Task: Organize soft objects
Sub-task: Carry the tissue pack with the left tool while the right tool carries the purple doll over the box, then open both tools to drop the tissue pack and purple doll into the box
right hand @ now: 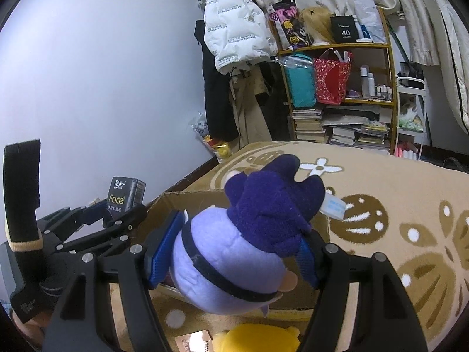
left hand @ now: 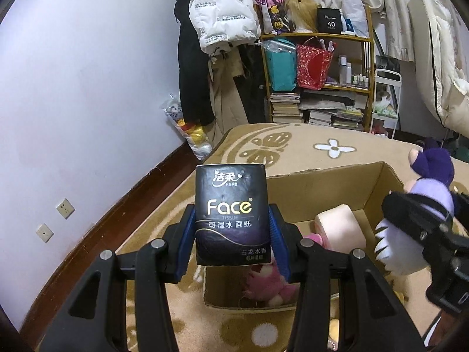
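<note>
My left gripper is shut on a black "Face" tissue pack, held upright above the near left corner of an open cardboard box. Inside the box lie a pink plush toy and a pale pink roll. My right gripper is shut on a purple plush toy, held above the box. The plush and right gripper also show at the right edge of the left wrist view. The tissue pack shows at the left of the right wrist view.
The box sits on a tan patterned blanket. A yellow plush and a small packet lie in front of the box. A cluttered shelf, hanging coats and a wall stand behind.
</note>
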